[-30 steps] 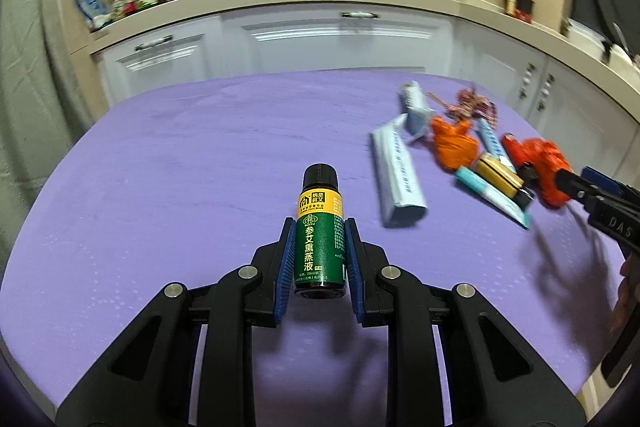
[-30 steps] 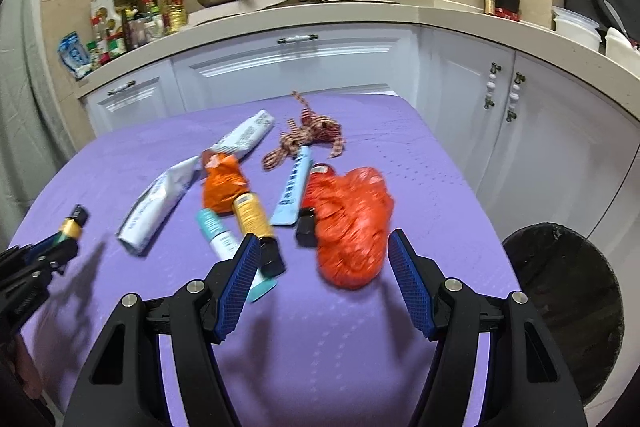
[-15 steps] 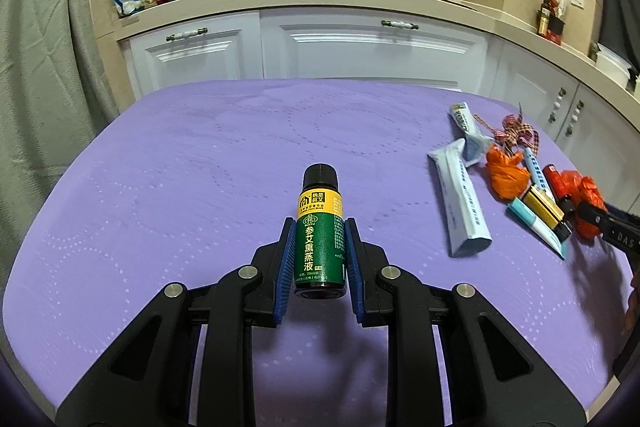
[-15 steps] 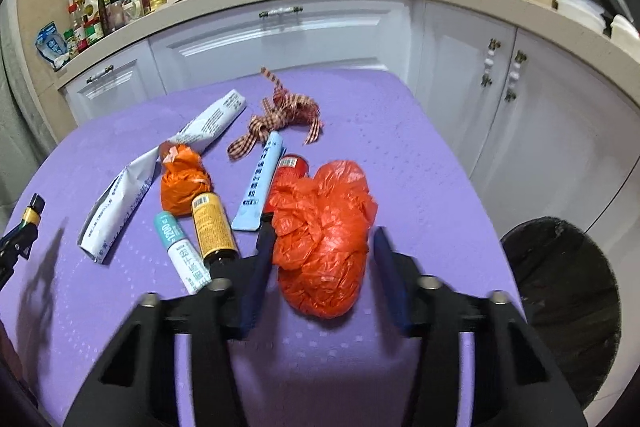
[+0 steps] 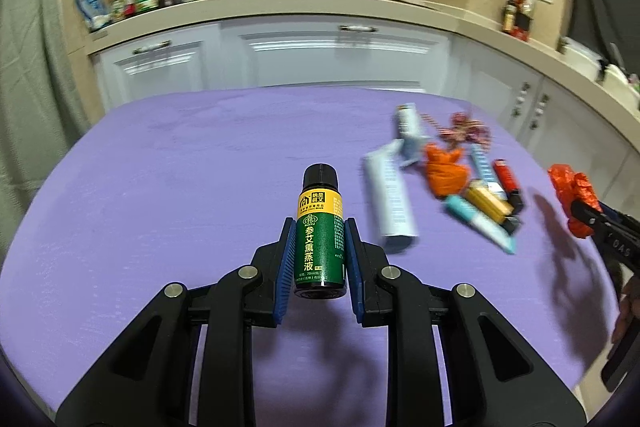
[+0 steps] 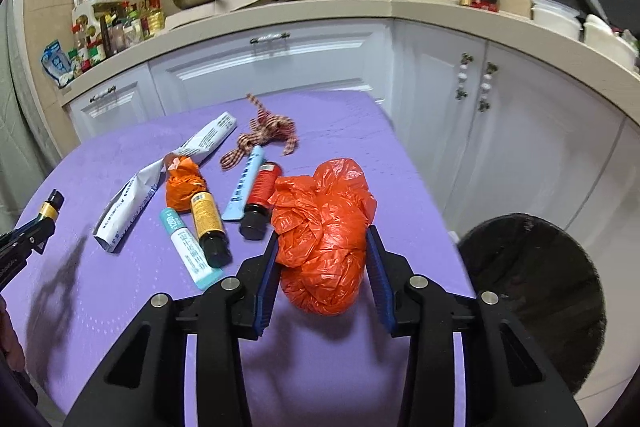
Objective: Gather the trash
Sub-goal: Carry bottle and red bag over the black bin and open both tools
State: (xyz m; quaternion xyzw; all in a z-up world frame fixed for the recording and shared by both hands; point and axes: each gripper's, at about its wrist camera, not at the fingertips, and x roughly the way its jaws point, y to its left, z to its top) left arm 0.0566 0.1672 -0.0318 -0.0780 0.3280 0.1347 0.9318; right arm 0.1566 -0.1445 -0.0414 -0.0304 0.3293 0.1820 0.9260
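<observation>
My left gripper (image 5: pixel 320 239) is shut on a small green bottle (image 5: pixel 319 211) with a yellow band and black cap, held above the purple table (image 5: pixel 160 207). The right wrist view shows that bottle (image 6: pixel 50 207) at the far left. My right gripper (image 6: pixel 322 239) is shut on a crumpled red plastic bag (image 6: pixel 324 219), both pads pressing its sides, just above the table near its right edge. Across the table, the left wrist view catches the bag (image 5: pixel 568 183) at its far right. A black trash bin (image 6: pixel 532 291) stands on the floor to the right of the table.
Loose trash lies mid-table: two white tubes (image 6: pixel 128 203), an orange bag (image 6: pixel 182 183), an amber bottle (image 6: pixel 208 223), a teal tube (image 6: pixel 188 247), a blue tube (image 6: pixel 246 187), a red bottle (image 6: pixel 260 195) and a checked ribbon (image 6: pixel 268 135). White cabinets and a cluttered counter (image 6: pixel 280 15) stand behind.
My right gripper's jaws closed from wide open onto the red bag and raised it slightly off the table. The left gripper kept its hold on the green bottle.
</observation>
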